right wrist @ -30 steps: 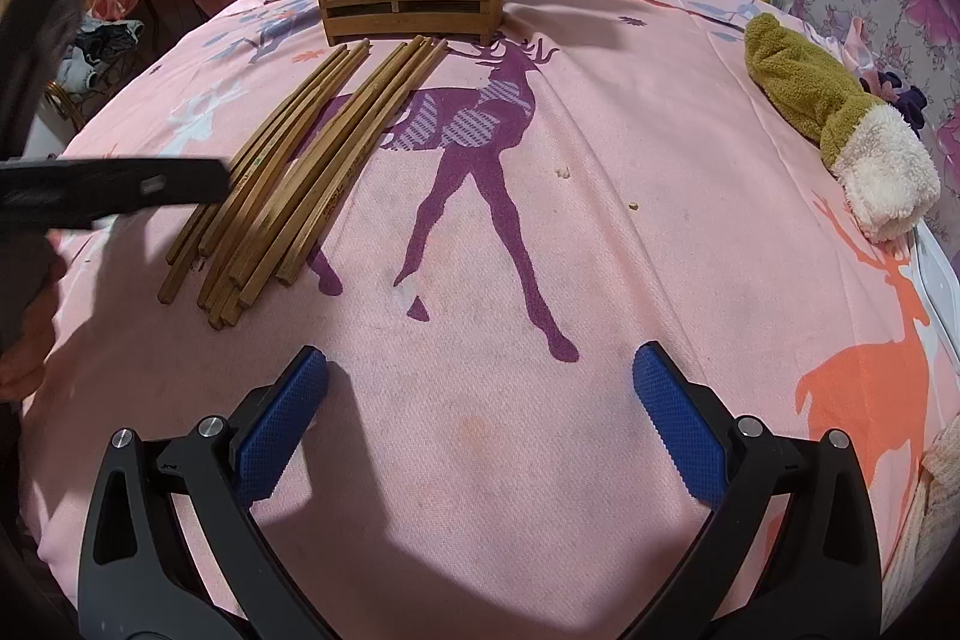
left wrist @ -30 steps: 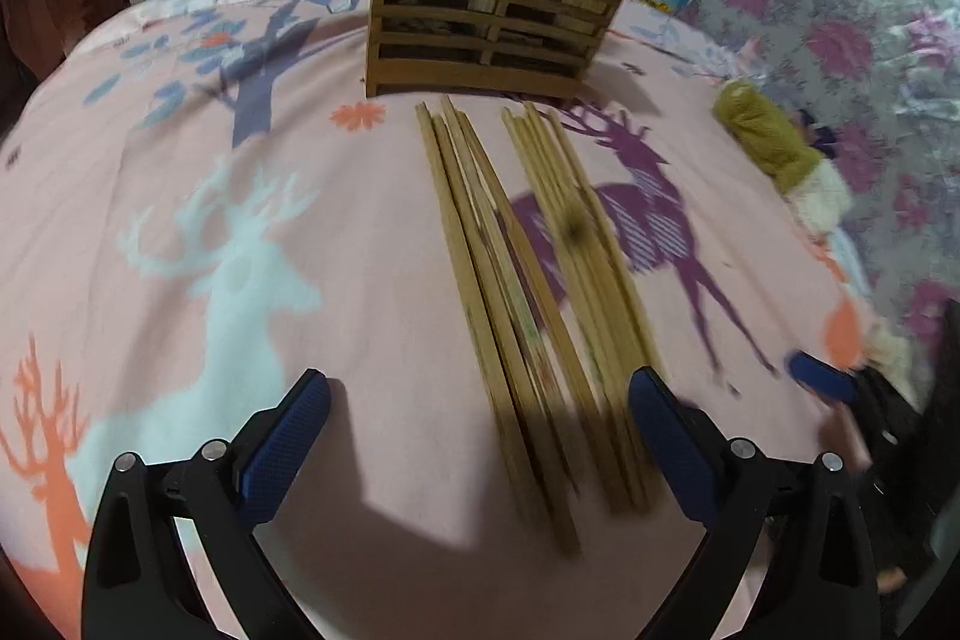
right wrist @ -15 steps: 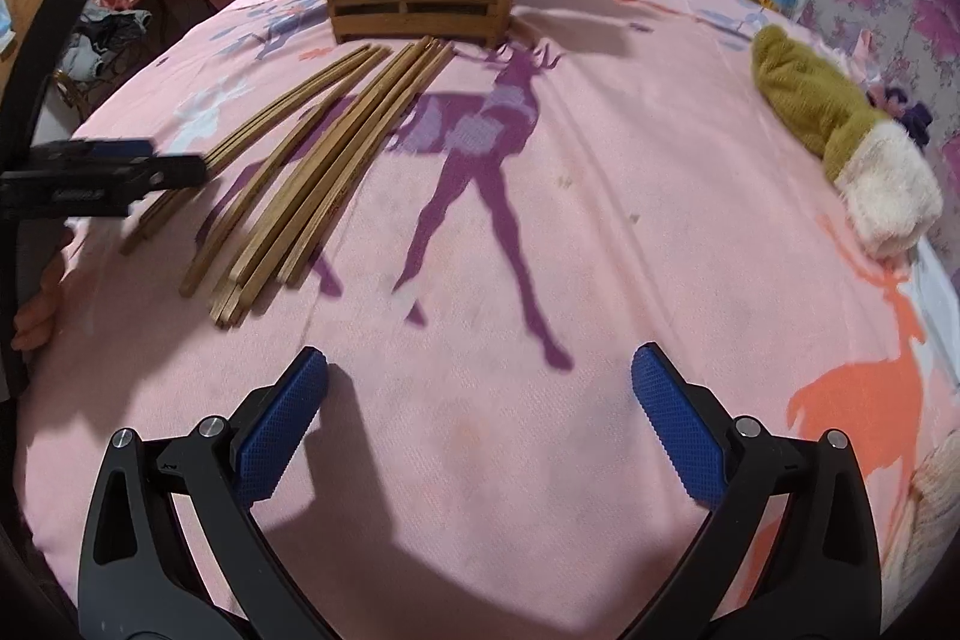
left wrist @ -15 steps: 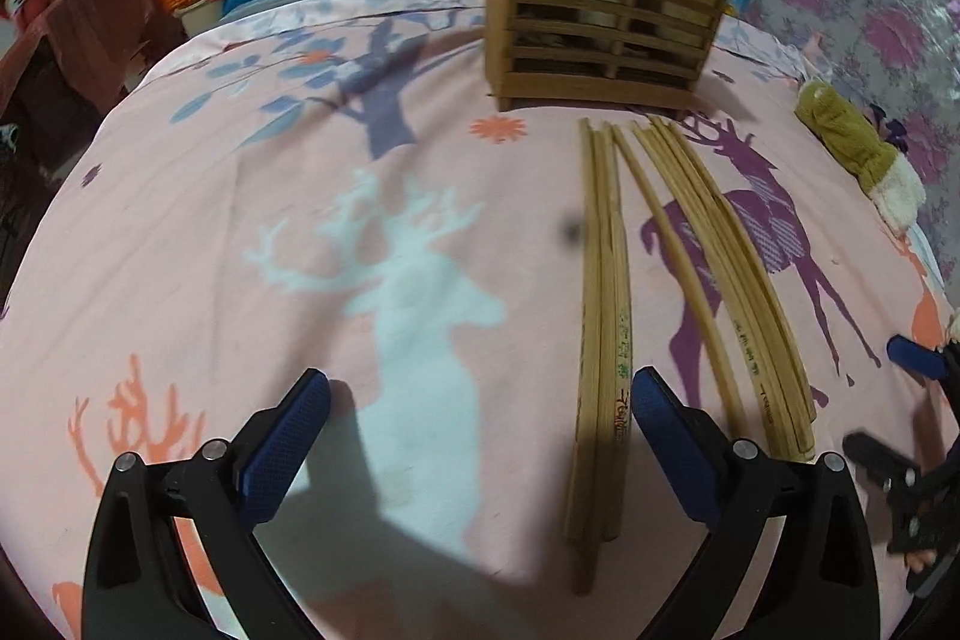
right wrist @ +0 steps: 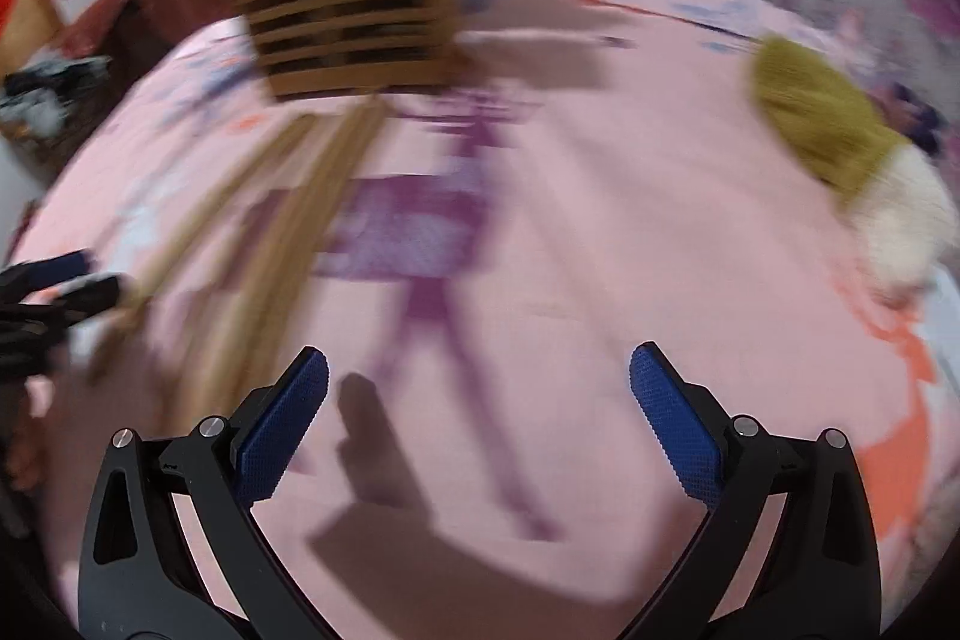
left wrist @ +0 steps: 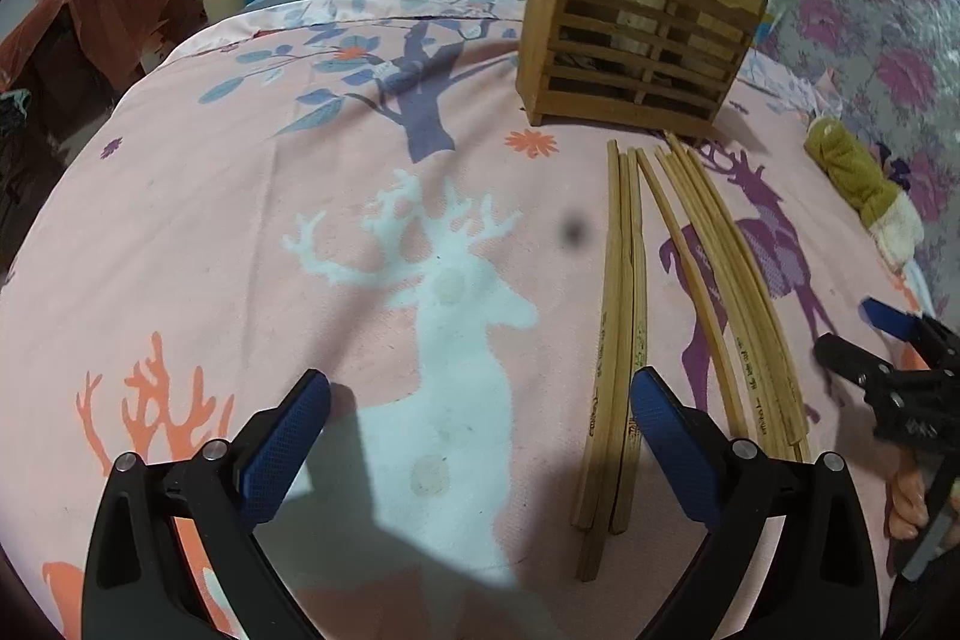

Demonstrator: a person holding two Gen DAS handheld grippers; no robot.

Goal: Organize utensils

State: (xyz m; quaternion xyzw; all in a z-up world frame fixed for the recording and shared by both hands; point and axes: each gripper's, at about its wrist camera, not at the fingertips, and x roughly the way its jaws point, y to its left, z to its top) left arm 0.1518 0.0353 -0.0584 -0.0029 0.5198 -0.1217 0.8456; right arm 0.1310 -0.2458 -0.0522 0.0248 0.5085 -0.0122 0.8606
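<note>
Since approx 1 s ago: left gripper (left wrist: 480,418) slid leftwards, so chopsticks (left wrist: 624,340) now lie by its right jaw, no longer between the jaws. Bundle also split vs. earlier: a tight group of three or so just left of that jaw's tip, a looser fan further right, one curved stick between. Left jaws spread wide, nothing pinched. Right gripper (right wrist: 477,400) mid-swing, view badly blurred; jaws spread too, holding nothing, chopsticks (right wrist: 282,232) off to left of its left jaw.

Meaning for task: no stick lifted yet. Looks like setup only — separating sticks so a few can be pinched at a time. Probably next: close on near ends of the tight group.

Around: wooden holder (left wrist: 636,39) stands straight ahead of the right jaw, far ends of sticks nearly reaching its base; likely the destination. Mustard and white sock (left wrist: 858,184) far right on pink surface (left wrist: 240,220), well apart. Rice cooker, kettle, yellow utensil beyond the surface edge.

In the way: right gripper (left wrist: 888,370) sits just right of the fan, near the sticks' near ends — collision risk if both go in together.
</note>
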